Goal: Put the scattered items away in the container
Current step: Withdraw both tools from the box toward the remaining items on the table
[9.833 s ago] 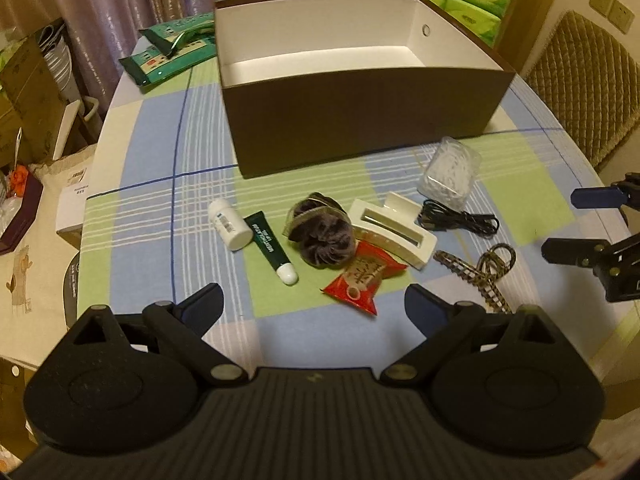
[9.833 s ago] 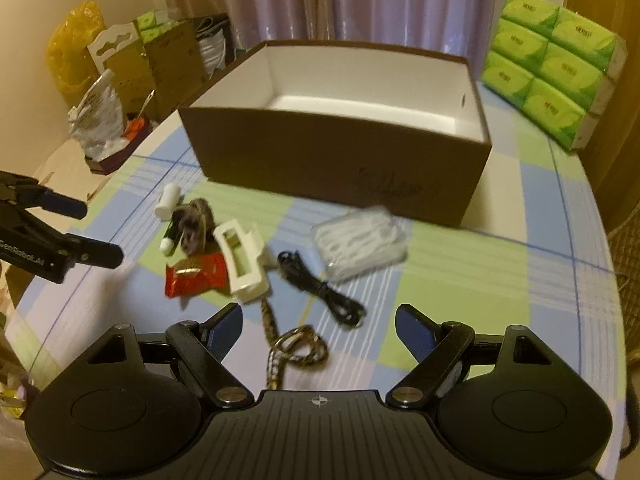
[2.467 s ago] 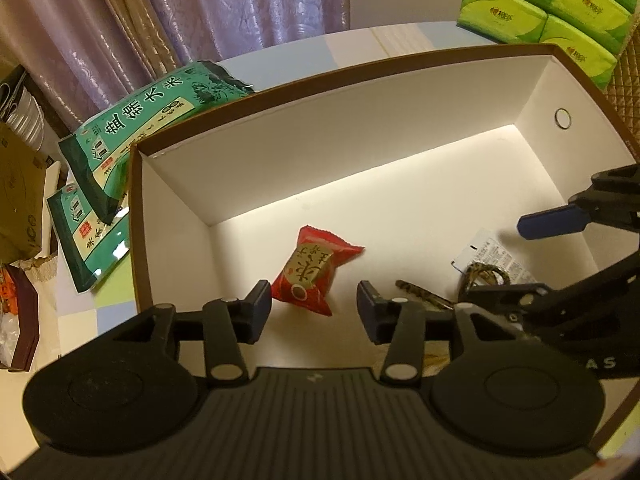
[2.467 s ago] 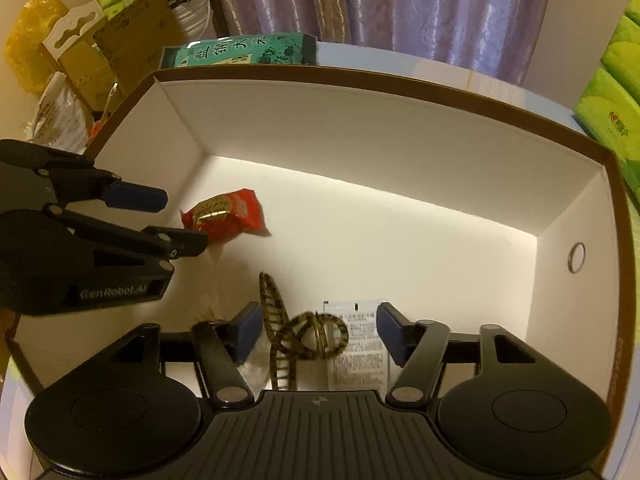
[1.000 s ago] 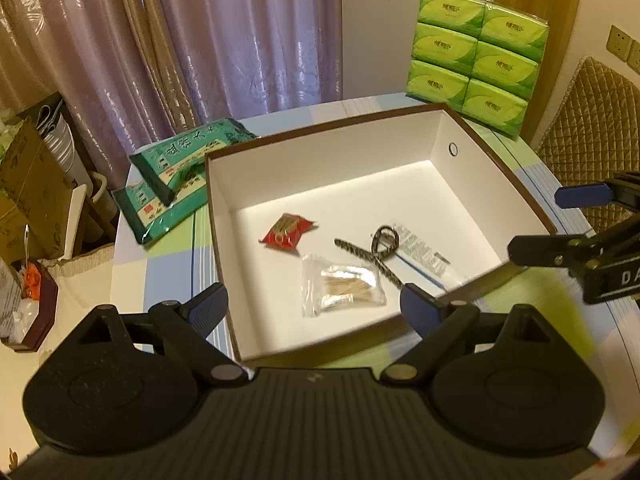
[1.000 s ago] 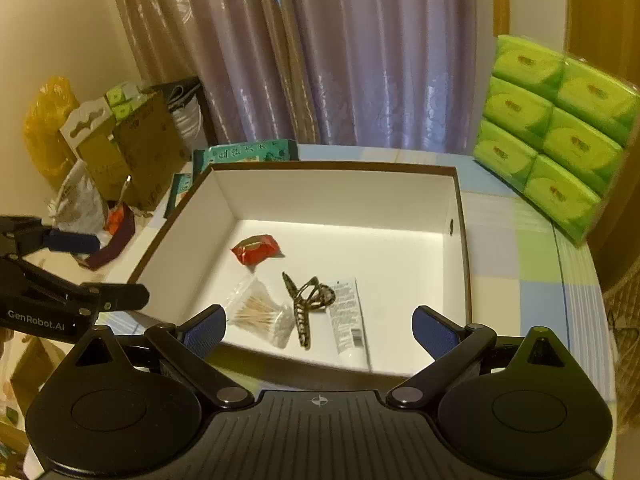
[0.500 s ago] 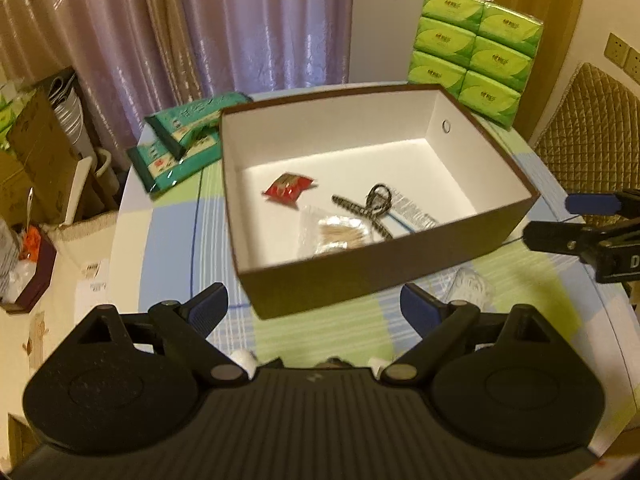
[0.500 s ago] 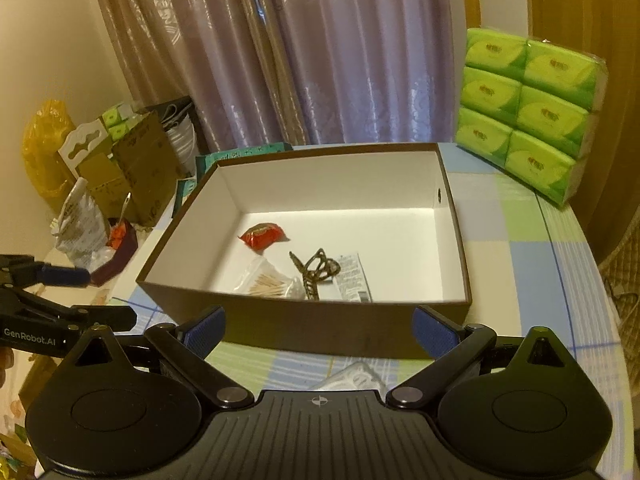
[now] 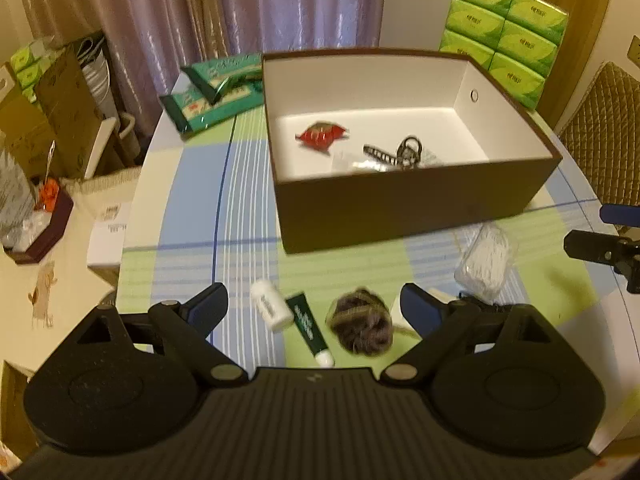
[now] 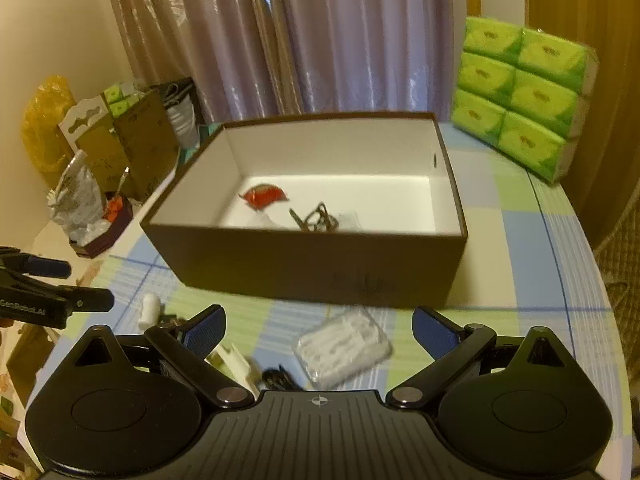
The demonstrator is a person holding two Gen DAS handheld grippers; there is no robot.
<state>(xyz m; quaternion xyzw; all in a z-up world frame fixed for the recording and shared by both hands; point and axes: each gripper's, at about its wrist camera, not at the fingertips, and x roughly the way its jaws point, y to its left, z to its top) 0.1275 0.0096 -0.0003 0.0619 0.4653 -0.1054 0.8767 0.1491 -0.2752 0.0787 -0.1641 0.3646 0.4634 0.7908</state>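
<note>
While both of my tongs hang over the near edge of the table, they are spread wide and hold nothing.

Between the fingers of my left tongs (image 9: 314, 306) I see a small white bottle (image 9: 271, 310), a green tube (image 9: 310, 329) just beside it and a brown hair tie (image 9: 362, 325) beside the tube, all on the checked tablecloth (image 9: 192, 184). Between the fingers of my right tongs (image 10: 318, 326) lies a clear packet (image 10: 344, 346) with white pieces inside; a white clip (image 10: 236, 364) and a black cable (image 10: 278, 378) are close to its left finger. Ahead of both tongs stands the brown box (image 9: 400, 208); inside it I see a red snack packet (image 9: 322, 134) and a patterned hair clip (image 9: 394, 156), and further pale things there are too blurred to name.
</note>
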